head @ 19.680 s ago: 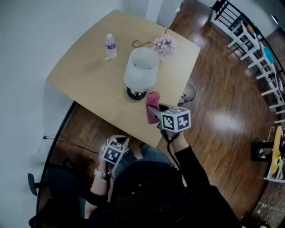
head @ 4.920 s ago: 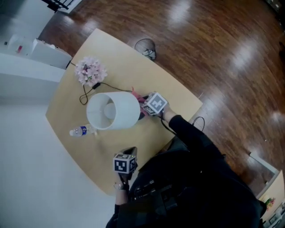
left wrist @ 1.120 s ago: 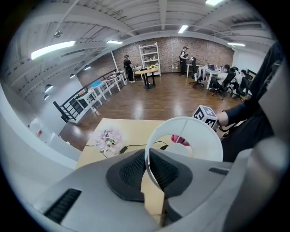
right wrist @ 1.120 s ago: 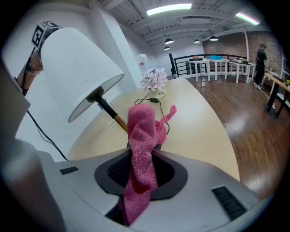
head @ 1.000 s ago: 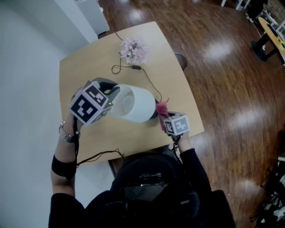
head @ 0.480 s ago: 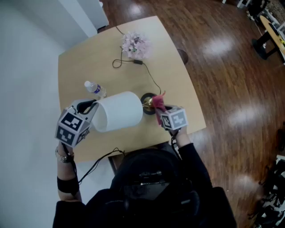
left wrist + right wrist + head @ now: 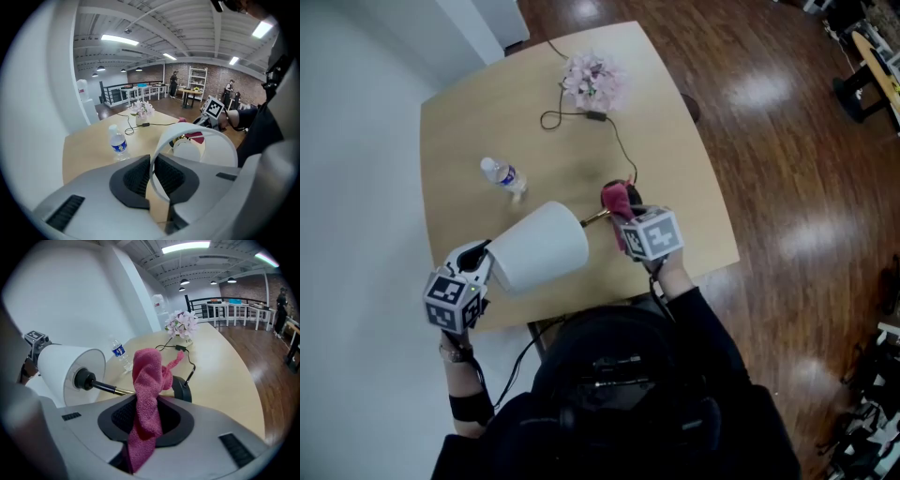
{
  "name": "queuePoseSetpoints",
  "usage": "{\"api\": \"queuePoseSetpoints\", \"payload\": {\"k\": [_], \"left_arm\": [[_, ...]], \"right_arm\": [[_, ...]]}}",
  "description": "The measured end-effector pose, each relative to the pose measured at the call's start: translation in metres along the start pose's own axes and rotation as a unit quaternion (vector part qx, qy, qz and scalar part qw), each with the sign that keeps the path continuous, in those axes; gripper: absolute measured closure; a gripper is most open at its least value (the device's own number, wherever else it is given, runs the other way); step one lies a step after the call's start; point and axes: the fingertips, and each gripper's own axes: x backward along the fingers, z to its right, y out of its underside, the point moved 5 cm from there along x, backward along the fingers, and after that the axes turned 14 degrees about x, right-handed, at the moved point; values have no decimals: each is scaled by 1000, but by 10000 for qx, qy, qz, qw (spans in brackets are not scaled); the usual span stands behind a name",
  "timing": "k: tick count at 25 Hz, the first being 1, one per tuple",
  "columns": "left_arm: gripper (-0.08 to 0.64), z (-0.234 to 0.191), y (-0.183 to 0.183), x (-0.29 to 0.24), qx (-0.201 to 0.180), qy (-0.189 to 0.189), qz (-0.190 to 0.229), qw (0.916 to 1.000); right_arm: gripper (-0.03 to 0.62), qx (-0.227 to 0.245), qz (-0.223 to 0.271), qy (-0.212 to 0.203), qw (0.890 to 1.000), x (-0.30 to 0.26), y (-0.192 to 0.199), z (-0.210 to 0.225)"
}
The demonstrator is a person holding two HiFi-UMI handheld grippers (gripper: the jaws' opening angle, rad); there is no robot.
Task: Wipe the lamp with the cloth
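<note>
**Lamp on its side, pinched at the shade; cloth in the right tongs**

Head view. The wooden table [image 7: 450, 131] carried the lamp [image 7: 551, 249], tipped over near the near edge. Its white shade [image 7: 530, 262] lay toward the near left corner and its base end toward the right edge. The left gripper [image 7: 482, 257] sat at the shade's open rim. The right gripper [image 7: 627, 218] held the pink cloth [image 7: 615, 198] over the lamp's base end. A water bottle [image 7: 502, 175] stood closer to the left edge. The flowers [image 7: 593, 80] were by the far edge, with a black cord [image 7: 581, 117] running from them toward the lamp.

Left gripper view. The jaws stood nearly together, clamped on the shade's thin rim, one pad inside and one outside.

Right gripper view. The jaws were closed on the cloth, which bunched up above them and hung below. Beyond it lay the lamp's dark base, brass stem and shade.
</note>
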Motion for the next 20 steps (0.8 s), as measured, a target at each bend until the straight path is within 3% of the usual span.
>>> {"api": "queuePoseSetpoints", "payload": {"k": [5, 10, 16, 20], "left_arm": [[518, -8, 21, -10, 326, 69, 159, 9993], [518, -8, 22, -12, 327, 114, 197, 9992], [520, -12, 21, -14, 474, 85, 238, 9986], [520, -11, 20, -13, 441, 58, 192, 9988]], "right_arm": [[506, 452, -339, 301, 9980, -27, -19, 2], [506, 503, -776, 682, 9934, -47, -12, 16], [506, 423, -891, 652, 9930, -61, -14, 16], [506, 354, -594, 412, 9968, -59, -18, -1]]}}
